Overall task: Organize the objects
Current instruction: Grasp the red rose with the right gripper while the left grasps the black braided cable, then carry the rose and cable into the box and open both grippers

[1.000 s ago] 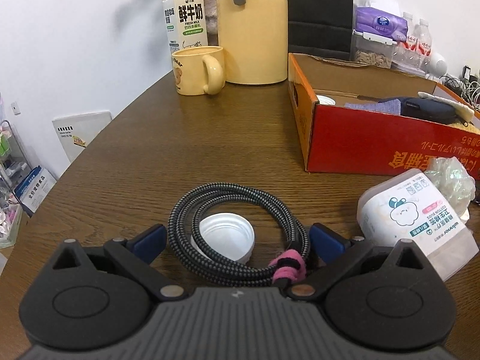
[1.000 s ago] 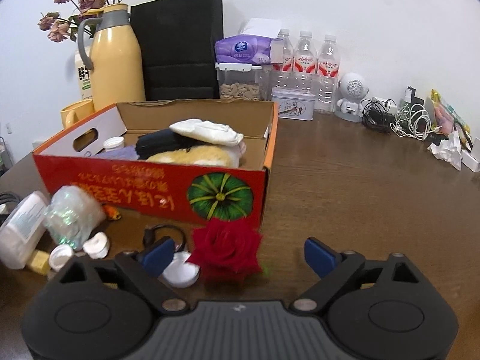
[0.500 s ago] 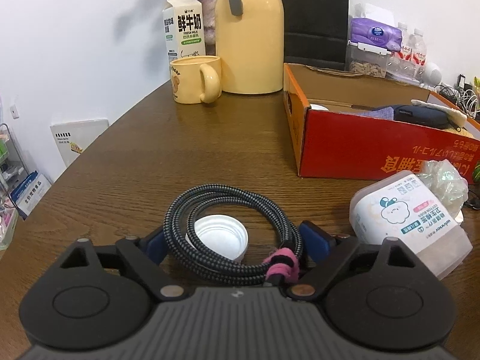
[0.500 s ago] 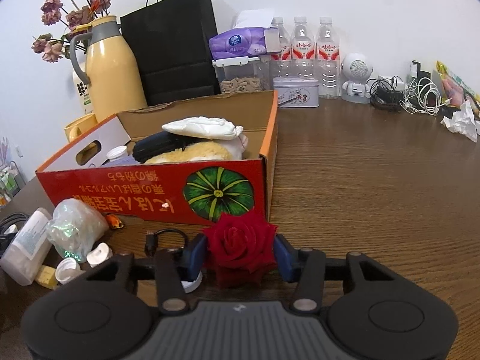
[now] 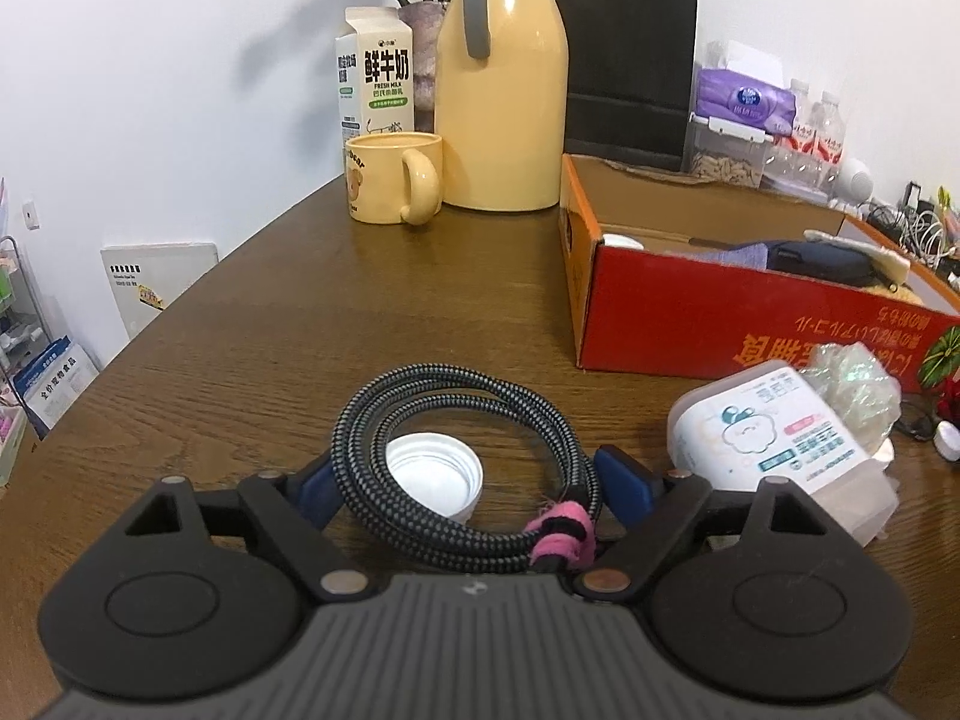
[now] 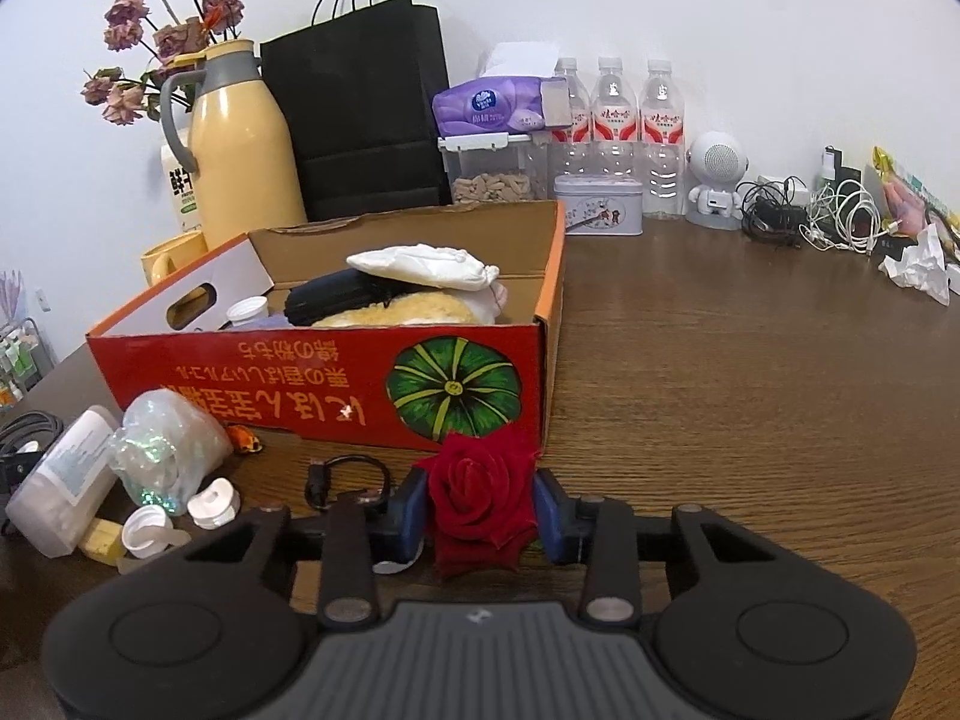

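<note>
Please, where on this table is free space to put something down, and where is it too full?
Bare wood lies between the yellow mug and the coiled cable, left of the red box. More lies right of the box, before the water bottles and the white cables. Crowded: the caps and packets in front of the box.

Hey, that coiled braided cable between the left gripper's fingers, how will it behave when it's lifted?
The coiled cable probably stays looped, since a pink tie binds it. Braided and thin, it likely sags. The white cap inside the coil should stay behind.
</note>
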Action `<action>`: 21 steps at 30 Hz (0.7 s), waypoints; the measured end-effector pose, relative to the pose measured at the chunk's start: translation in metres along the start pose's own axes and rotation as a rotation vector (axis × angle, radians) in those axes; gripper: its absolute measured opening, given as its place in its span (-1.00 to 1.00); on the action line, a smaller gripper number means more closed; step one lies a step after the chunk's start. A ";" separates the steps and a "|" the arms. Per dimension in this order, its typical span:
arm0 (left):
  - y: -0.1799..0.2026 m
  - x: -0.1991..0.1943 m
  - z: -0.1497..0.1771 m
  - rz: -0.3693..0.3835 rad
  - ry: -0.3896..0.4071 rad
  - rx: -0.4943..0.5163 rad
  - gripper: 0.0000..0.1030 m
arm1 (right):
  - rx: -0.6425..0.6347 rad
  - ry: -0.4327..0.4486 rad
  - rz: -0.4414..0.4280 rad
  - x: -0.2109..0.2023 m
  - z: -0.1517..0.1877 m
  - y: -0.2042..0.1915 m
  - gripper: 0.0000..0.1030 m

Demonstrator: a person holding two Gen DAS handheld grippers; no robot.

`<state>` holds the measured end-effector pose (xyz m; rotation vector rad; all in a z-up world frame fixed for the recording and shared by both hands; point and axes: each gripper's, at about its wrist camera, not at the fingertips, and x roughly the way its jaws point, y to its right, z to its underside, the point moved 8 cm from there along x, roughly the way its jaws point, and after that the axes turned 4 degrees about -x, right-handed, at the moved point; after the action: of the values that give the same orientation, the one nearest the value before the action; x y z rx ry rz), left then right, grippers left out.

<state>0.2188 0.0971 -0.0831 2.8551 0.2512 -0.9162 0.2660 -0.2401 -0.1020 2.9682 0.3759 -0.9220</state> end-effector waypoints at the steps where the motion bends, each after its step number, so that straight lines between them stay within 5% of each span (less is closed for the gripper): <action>1: 0.000 -0.002 -0.001 0.003 0.004 -0.003 0.68 | -0.001 0.006 0.001 -0.002 -0.001 0.000 -0.34; 11: 0.011 -0.029 -0.039 0.056 0.100 -0.018 0.68 | -0.035 0.106 0.001 -0.028 -0.022 -0.009 -0.39; 21: 0.067 -0.046 -0.105 0.179 0.229 0.033 0.68 | -0.165 0.200 -0.081 -0.036 -0.080 -0.064 -0.39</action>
<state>0.2549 0.0451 0.0336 2.9522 0.0013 -0.5665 0.2670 -0.1795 -0.0121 2.9173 0.5518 -0.5680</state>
